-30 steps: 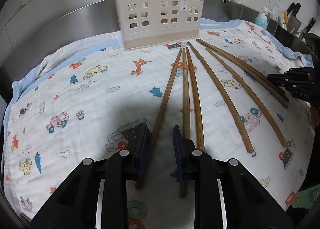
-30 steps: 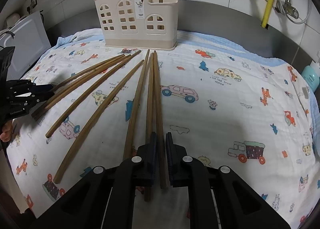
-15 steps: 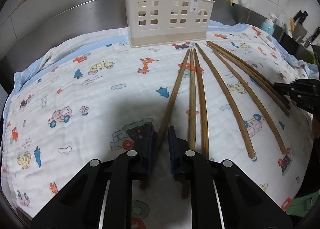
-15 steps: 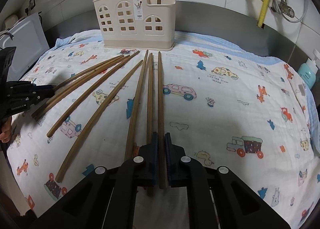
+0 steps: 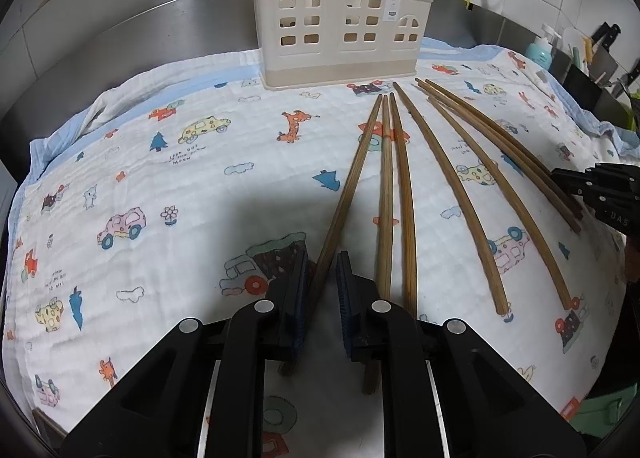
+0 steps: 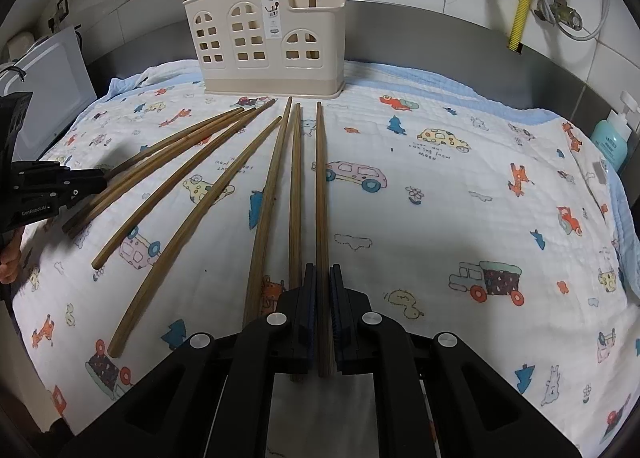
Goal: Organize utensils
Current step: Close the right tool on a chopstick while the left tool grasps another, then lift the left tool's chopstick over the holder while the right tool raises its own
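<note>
Left gripper (image 5: 322, 278): the gap between its fingers is seen narrowed from a second ago; the blue pads now sit close on either side of the leftmost chopstick (image 5: 346, 198), though contact cannot be confirmed and the stick lies flat on the cloth.

Right gripper (image 6: 322, 290): its fingers are held clamped on a single chopstick (image 6: 321, 194), as they were a second ago.

Change in the gripped stick: it is now seen swung apart from its two neighbours (image 6: 295, 186), where earlier it lay against them; the tip appears barely raised, if at all.

Remaining chopsticks: several more are fanned across the printed cloth (image 6: 440, 218), tips pointed toward the holder.

Holder (image 6: 272, 46): the cream slotted caddy is set upright at the far edge of the cloth, with two sticks already stood in it.

Meaning for the task: one stick is judged secured and separated, a second nearly captured; lifting and carrying to the holder are not yet done, and most of the sorting is left.
</note>
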`<state>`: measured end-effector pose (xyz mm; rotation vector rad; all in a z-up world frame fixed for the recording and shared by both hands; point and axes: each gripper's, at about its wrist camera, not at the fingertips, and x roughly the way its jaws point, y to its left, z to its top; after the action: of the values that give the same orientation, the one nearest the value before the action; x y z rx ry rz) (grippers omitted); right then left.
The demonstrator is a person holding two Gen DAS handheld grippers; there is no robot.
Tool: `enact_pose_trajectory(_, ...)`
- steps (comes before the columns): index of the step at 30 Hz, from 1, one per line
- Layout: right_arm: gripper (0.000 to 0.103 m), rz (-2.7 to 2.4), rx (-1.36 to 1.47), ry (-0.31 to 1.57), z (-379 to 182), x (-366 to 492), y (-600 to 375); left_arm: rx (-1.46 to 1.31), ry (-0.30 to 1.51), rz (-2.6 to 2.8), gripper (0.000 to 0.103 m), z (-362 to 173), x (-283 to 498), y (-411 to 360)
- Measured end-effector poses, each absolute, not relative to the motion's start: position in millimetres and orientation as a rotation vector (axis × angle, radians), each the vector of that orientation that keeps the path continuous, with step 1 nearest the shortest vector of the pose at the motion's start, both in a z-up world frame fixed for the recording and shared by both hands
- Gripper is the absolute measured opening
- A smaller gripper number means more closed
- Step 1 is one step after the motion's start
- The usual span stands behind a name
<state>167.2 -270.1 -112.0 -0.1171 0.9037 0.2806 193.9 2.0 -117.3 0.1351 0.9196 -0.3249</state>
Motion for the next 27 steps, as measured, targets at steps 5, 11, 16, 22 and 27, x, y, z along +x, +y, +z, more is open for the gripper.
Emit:
enact_pose_trajectory(5,0.007,0.272,-0.131,0.898,-110,165,-268,0.147,0.925,-0.316,0.011,-116,194,1)
enact_pose_trajectory(11,0.007,0.269,-0.134,0.849,-89,155,-268,0.126,0.901,-0.320,0.009,-105,185,5)
enact_pose_trajectory(16,0.007,0.267,-0.127,0.784,-62,146,-268,0.117,0.861,-0.337,0.007,-88,174,5)
enact_pose_trajectory(22,0.007,0.279,-0.113,0.709,-30,139,-265,0.104,0.773,-0.349,0.006,-58,157,3)
enact_pose_trajectory(27,0.007,0.294,-0.119,0.675,-13,135,-258,0.128,0.718,-0.369,0.006,-40,143,-4)
